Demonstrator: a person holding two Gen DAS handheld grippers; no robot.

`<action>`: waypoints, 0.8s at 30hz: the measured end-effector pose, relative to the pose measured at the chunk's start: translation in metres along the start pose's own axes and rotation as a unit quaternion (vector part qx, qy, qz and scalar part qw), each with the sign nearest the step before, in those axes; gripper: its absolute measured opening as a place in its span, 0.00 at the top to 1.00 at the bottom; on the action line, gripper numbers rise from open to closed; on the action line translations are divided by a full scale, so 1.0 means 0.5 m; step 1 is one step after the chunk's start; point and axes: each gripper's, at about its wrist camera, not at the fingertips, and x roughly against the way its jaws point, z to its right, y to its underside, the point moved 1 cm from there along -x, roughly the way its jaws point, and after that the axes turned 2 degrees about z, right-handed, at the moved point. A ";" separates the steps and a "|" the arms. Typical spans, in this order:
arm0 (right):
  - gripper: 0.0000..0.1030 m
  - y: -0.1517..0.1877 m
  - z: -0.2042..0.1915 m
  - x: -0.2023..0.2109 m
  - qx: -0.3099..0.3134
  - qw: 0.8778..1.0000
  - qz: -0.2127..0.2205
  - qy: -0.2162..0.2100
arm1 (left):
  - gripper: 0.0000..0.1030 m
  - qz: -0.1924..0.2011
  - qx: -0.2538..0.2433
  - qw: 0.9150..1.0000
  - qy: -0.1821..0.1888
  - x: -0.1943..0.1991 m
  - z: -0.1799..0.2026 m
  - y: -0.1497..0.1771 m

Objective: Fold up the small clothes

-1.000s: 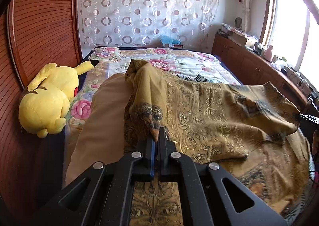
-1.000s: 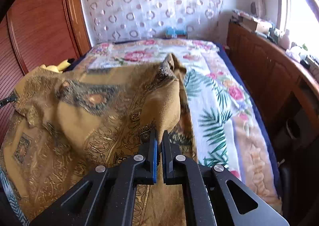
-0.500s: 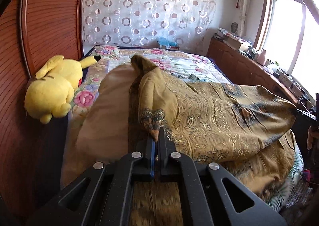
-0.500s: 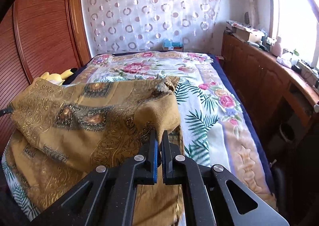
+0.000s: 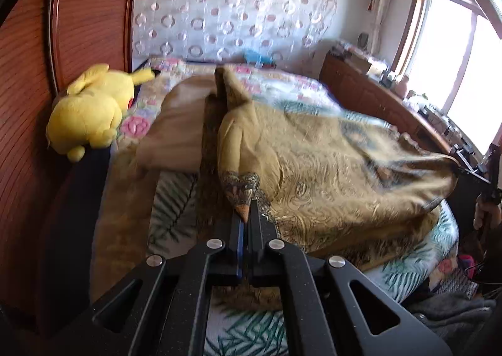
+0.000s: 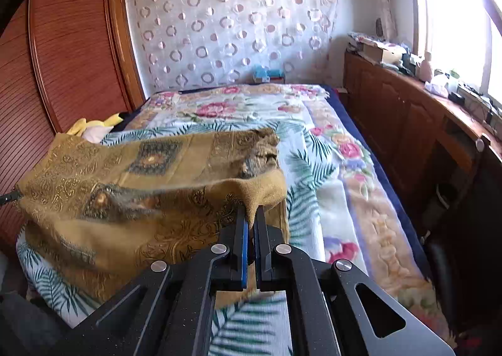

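Observation:
A golden-brown patterned garment [image 5: 329, 161] hangs stretched over the bed between both grippers. My left gripper [image 5: 244, 214] is shut on one corner of it. In the right wrist view the same garment [image 6: 131, 186] spreads to the left, and my right gripper [image 6: 250, 224] is shut on its other corner. The right gripper's tip [image 5: 464, 169] also shows at the far right of the left wrist view, pinching the cloth, with a hand below it. The lower half of the garment sags onto the floral bedspread [image 6: 320, 186].
A yellow plush toy [image 5: 91, 108] lies at the bed's left edge against the wooden wardrobe [image 5: 37, 79]. A wooden sideboard [image 6: 408, 111] with clutter runs along the right under the window. A tan pillow [image 5: 178, 126] lies behind the garment. A patterned curtain [image 6: 232, 26] covers the far wall.
Both grippers have pulled back toward the foot of the bed, dragging the garment with them. More of the leaf-print bedspread now shows beneath and beyond it.

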 end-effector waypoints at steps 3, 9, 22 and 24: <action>0.97 0.027 0.004 -0.018 0.004 1.000 -0.026 0.013 | 0.98 -0.012 -0.001 1.000 -0.017 -0.029 -0.012 0.032; 0.96 0.037 0.015 -0.056 -0.011 0.998 -0.055 0.014 | 0.89 -0.027 0.011 0.999 -0.025 -0.056 -0.023 0.050; 0.58 0.018 -0.020 -0.008 0.016 0.999 -0.007 0.038 | 0.20 0.011 -0.001 1.000 -0.020 -0.029 -0.021 0.017; 0.58 0.015 -0.040 -0.020 0.019 0.999 -0.005 0.026 | 0.20 0.008 -0.001 1.000 -0.026 -0.038 -0.017 0.017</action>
